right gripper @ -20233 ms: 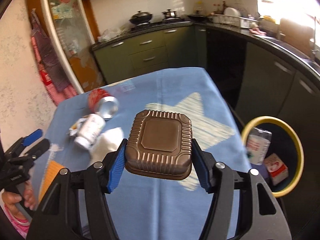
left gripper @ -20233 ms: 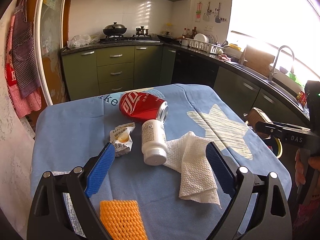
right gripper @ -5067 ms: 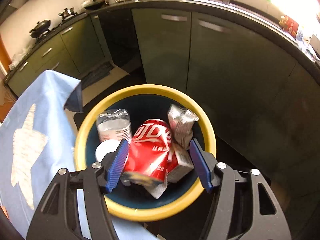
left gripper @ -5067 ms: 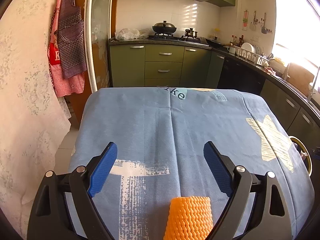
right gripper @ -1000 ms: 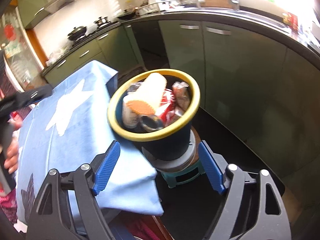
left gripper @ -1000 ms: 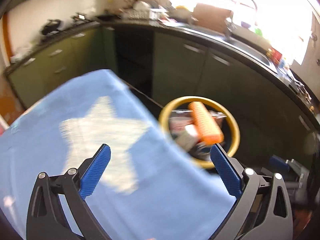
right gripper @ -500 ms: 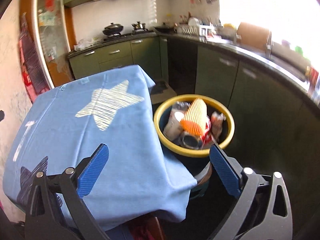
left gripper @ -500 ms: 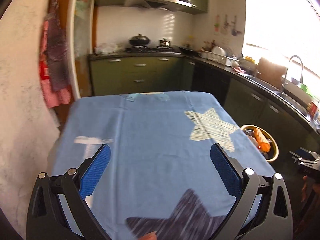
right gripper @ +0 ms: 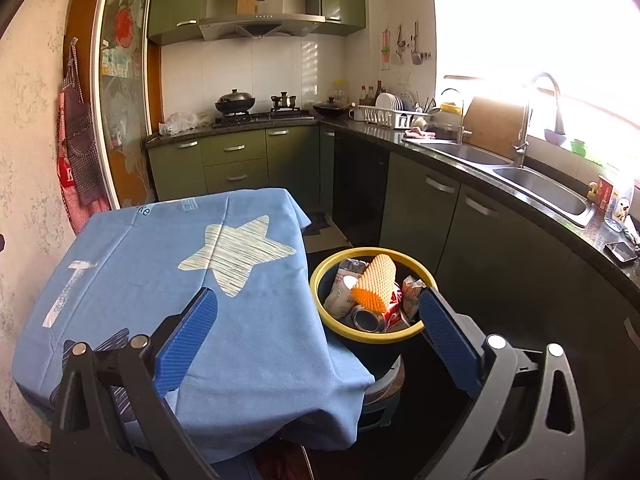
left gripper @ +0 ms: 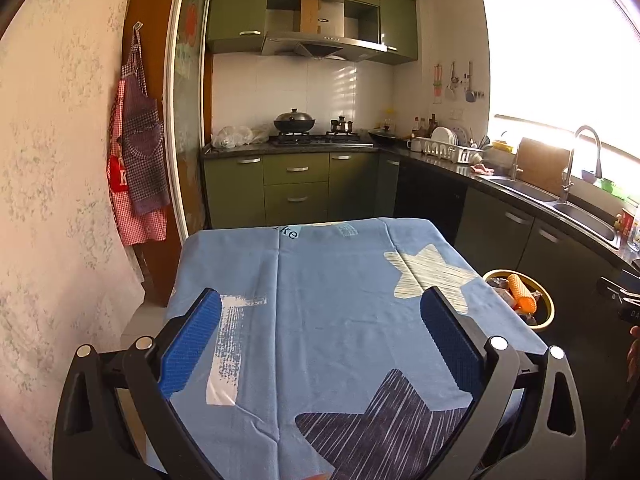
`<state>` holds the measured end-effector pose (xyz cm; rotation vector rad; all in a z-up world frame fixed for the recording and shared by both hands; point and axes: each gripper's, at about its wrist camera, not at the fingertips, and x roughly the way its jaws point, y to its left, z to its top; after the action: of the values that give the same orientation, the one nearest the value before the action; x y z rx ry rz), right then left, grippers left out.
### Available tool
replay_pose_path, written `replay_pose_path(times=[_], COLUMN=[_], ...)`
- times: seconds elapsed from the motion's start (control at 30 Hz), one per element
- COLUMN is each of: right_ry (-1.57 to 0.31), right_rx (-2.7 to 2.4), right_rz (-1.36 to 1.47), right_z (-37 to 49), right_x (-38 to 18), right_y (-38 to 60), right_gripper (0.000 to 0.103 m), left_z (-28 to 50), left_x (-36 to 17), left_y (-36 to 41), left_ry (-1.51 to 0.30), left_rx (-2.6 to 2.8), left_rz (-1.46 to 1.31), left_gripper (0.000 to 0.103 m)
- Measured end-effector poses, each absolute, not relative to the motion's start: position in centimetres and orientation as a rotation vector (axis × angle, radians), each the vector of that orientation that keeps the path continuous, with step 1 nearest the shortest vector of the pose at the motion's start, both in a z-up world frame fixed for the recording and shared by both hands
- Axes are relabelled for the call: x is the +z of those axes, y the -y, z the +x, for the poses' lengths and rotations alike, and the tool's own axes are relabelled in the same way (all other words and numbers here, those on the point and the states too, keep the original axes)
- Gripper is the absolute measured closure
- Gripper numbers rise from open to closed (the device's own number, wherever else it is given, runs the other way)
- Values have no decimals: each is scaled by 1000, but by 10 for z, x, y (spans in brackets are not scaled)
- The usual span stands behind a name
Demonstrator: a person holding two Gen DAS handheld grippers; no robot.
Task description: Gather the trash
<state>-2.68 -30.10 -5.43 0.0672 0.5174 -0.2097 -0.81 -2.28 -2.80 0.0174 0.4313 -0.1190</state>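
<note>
Ribbed orange foam sleeve (right gripper: 374, 282) atop round yellow-rimmed bin (right gripper: 320, 276), crumpled wrappers beneath

a home kitchen: green cabinets (left gripper: 295, 184), gas stove (left gripper: 320, 138) under a hood (left gripper: 320, 46), sink (right gripper: 536, 190), dish rack (right gripper: 386, 116).

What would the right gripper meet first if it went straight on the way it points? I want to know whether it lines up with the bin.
Probably the blue tablecloth near the table's right edge. The yellow-rimmed bin sits just right of centre between the open jaws; depth is uncertain.
</note>
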Motion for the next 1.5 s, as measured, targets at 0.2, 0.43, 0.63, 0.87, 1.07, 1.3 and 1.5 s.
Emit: replay_pose_path(times=[0.2,0.43,0.63,0.87,1.07,1.3,1.5], right_ry=[-524,-531,-524,-518,-518,-520,-523], right_rx=[-214,-217,-217,-215,-217,-219,-218], right_rz=[65,69,72,72,74,79,78], right_z=[-24,-21,-21,-20,-20,-18,-18], right_x=[-56,-59,-58,-56,-55,-55,-55], right_y=[300,302,301,301,301,302,302], right_gripper=[7,7,7,7,7,7,7], left_z=[-12,-7,-6,-7,-6,-5,-6], left_x=[-28,-39,-42,-42,-44,-45,-46], left_y=[25,26,22,23,23,22,23], left_ry=[-437,-474,-480,-478,-483,-484,-487], left_rx=[-124,-122,-119,-122,-121,-120,-121], left_rz=[17,24,20,26,26,26,27], left_gripper=[5,5,5,5,5,5,5])
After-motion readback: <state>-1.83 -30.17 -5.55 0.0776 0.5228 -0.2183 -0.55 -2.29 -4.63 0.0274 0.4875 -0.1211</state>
